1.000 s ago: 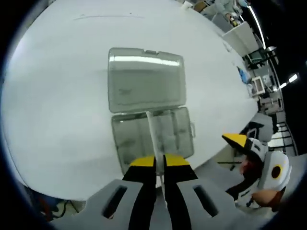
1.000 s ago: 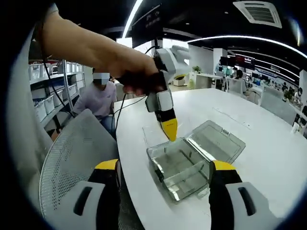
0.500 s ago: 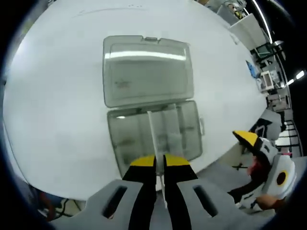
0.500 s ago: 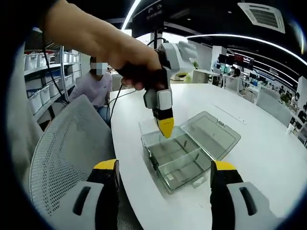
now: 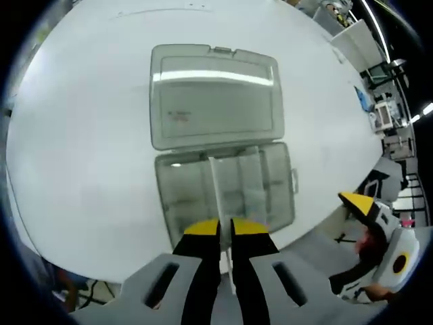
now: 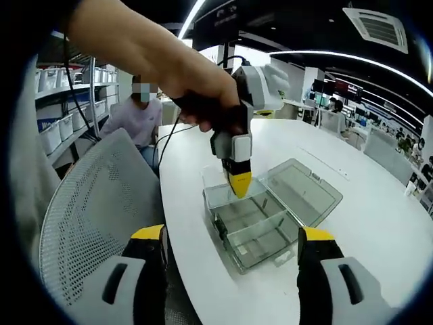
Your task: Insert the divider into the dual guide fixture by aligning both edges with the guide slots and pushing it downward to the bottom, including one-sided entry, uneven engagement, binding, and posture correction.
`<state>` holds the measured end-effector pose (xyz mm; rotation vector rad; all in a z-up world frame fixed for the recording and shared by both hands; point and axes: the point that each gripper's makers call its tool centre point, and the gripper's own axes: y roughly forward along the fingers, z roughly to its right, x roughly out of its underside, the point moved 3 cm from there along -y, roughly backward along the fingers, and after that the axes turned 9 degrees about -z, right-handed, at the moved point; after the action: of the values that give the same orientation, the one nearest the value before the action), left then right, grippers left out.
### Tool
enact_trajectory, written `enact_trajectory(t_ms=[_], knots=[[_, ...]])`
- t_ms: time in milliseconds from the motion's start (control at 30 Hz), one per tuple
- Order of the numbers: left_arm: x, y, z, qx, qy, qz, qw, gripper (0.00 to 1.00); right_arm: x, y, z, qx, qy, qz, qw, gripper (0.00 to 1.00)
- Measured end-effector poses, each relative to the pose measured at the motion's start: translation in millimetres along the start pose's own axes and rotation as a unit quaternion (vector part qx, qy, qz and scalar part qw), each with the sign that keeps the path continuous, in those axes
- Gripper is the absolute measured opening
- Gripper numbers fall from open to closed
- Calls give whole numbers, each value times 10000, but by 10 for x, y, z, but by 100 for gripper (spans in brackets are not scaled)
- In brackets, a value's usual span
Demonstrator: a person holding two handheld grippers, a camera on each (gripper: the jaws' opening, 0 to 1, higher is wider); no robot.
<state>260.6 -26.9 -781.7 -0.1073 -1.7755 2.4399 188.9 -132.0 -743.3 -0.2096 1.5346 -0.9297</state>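
A clear plastic box lies on the white table (image 5: 81, 149), its base (image 5: 183, 196) toward me and its lid (image 5: 213, 95) laid open flat beyond it. My left gripper (image 5: 225, 227) is shut on a thin clear divider (image 5: 220, 186), which reaches forward over the middle of the base, between its far and near walls. In the right gripper view a hand holds the left gripper (image 6: 238, 184) upright, yellow tips down at the near-left part of the box (image 6: 267, 227). How deep the divider sits I cannot tell. My right gripper (image 6: 231, 237) is open, short of the box, holding nothing.
The box sits close to the table's curved edge (image 6: 183, 250). A grey mesh chair (image 6: 95, 203) stands beside that edge, and a person (image 6: 139, 115) sits behind it near shelves of bins. The right gripper (image 5: 372, 217) hangs off the table's edge in the left gripper view.
The left gripper has come down closer to the box, which looks larger in its view. The divider's far end has moved from the hinge line to over the base. The right gripper stays open.
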Motion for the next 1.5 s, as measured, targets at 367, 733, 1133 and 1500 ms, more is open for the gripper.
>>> enact_trajectory(t_ms=[367, 733, 1133, 1500], knots=[[-45, 66, -34, -22, -41, 32, 10000, 2, 12, 17, -7, -17, -5, -22, 10000, 77], [-93, 95, -61, -126, -26, 58, 9999, 2, 14, 27, 5, -16, 30, -35, 10000, 76], [-112, 153, -73, -134, -120, -56, 9998, 2, 28, 35, 9, -21, 69, -37, 10000, 76], [-97, 175, -127, -238, -152, -82, 9996, 2, 25, 34, 11, -26, 98, -36, 9999, 76]])
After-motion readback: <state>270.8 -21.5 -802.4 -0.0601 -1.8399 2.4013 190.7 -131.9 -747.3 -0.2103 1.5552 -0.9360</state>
